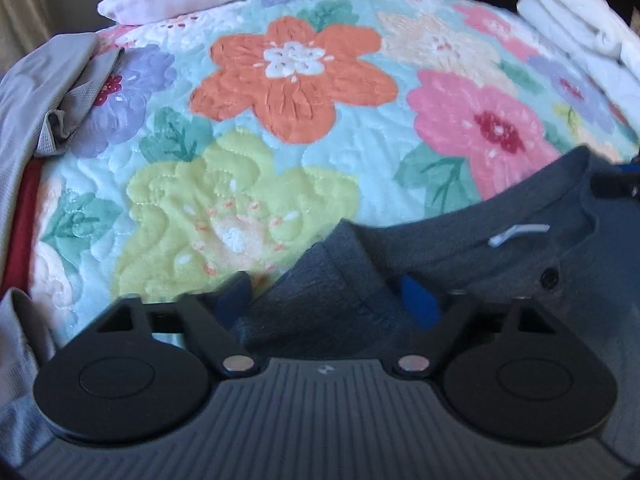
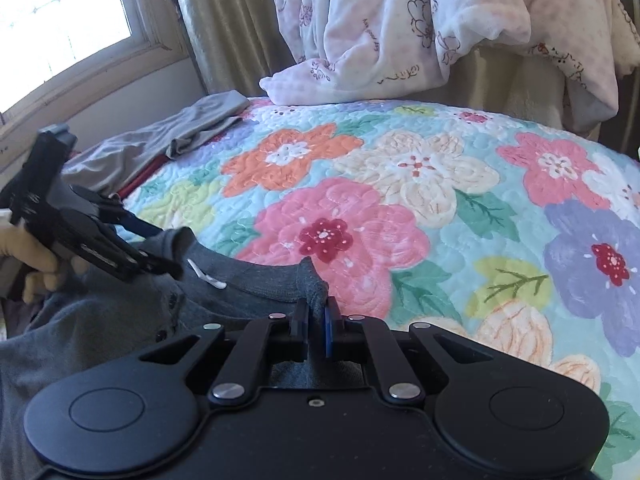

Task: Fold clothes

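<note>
Bed cover [image 2: 440, 208]: a quilt printed with large orange, pink, yellow, cream and purple flowers on pale blue; it fills most of both views.
Dark grey shirt [image 2: 120, 320]: lies at the near edge of the quilt, collar turned toward the far side, with a white neck label [image 2: 206, 276] inside the collar and dark buttons [image 1: 549, 279] below it.
Grey garment [image 2: 168, 140]: crumpled at the far left of the quilt, well apart from the shirt.
Pink-and-white blanket [image 2: 400, 40]: heaped at the far edge of the bed, in front of a curtain.
White folded cloths [image 1: 576, 20]: stacked at the far right corner in the left wrist view.
Window [image 2: 60, 20]: bright, upper left in the right wrist view.
Right tongs [image 2: 316, 320]: jaws pressed together on a raised fold of the shirt's collar edge.
Left tongs [image 1: 328, 300]: jaws part-way apart, with a bunched shoulder fold of the shirt between them; whether the pads press on it cannot be told.
Hand [image 2: 28, 256]: pale-gloved, holding the left tongs over the shirt's collar, seen from the right wrist.
</note>
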Action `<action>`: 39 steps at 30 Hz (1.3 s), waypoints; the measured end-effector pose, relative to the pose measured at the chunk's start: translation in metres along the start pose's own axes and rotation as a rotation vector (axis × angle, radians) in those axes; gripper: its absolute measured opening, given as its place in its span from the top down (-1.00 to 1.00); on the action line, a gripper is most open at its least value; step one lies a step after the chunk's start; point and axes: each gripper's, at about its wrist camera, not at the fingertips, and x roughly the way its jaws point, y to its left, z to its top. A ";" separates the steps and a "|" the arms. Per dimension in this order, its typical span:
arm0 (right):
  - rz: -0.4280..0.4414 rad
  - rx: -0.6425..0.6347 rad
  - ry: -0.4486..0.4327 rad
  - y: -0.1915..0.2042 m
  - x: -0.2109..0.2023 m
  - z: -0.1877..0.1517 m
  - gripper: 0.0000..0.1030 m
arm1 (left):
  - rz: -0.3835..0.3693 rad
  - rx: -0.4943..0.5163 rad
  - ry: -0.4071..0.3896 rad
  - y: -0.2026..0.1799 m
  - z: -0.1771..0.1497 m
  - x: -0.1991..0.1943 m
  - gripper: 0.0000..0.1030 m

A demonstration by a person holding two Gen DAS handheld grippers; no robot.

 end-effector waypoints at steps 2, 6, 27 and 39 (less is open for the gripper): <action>0.004 0.011 0.003 -0.003 0.000 0.000 0.82 | -0.040 -0.013 -0.025 -0.004 -0.001 -0.007 0.91; -0.026 0.007 -0.040 -0.002 -0.006 0.001 0.83 | 0.090 0.080 -0.119 -0.023 0.007 -0.025 0.92; -0.169 0.053 -0.071 -0.009 -0.016 -0.003 0.09 | 0.401 -0.118 -0.361 -0.006 -0.069 -0.133 -0.69; 0.023 -0.157 0.004 0.053 -0.007 -0.004 -0.05 | 0.366 -0.146 -0.385 0.008 -0.090 -0.137 -0.71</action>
